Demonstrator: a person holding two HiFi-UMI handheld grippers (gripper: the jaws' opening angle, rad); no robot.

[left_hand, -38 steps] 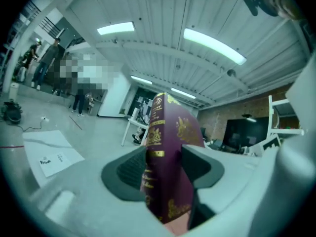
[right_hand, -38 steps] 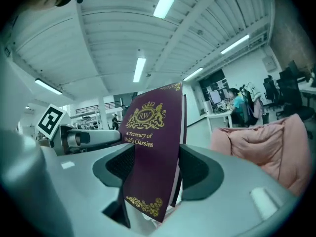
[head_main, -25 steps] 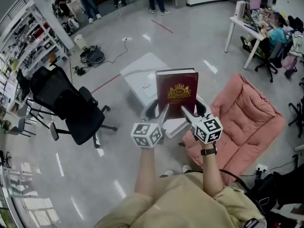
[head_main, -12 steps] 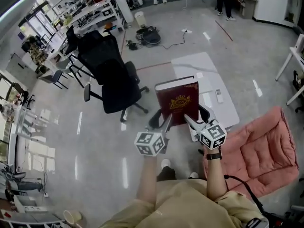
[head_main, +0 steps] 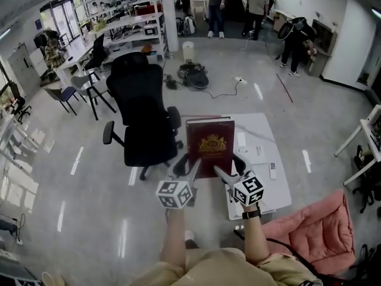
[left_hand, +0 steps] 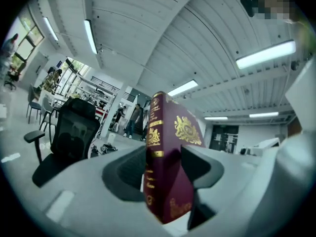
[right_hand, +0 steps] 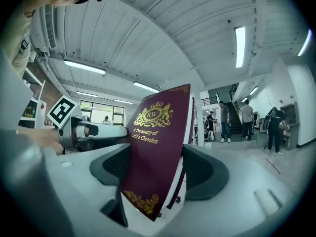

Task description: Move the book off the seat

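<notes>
A dark red hardback book [head_main: 209,145] with a gold crest stands upright in the air, its lower edge held between both grippers. My left gripper [head_main: 187,167] is shut on its spine side, with the book [left_hand: 168,172] wedged between the pads. My right gripper [head_main: 228,170] holds the other side; its jaws have just been opening wider, and the book [right_hand: 158,147] still sits between them against the pads. The book hangs over the near edge of a low white table [head_main: 265,180]. The pink cushioned seat [head_main: 318,234] lies at the lower right, apart from the book.
A black office chair [head_main: 143,121] stands just left of the book. A remote and papers [head_main: 256,154] lie on the white table. Cables and a round device [head_main: 193,76] lie on the floor beyond. Shelves [head_main: 128,22] and standing people [head_main: 257,2] are at the back.
Both grippers have carried the book away from the pink seat, which slid to the lower right of the view. The book now hangs by the white table, with the black chair close on its left.
</notes>
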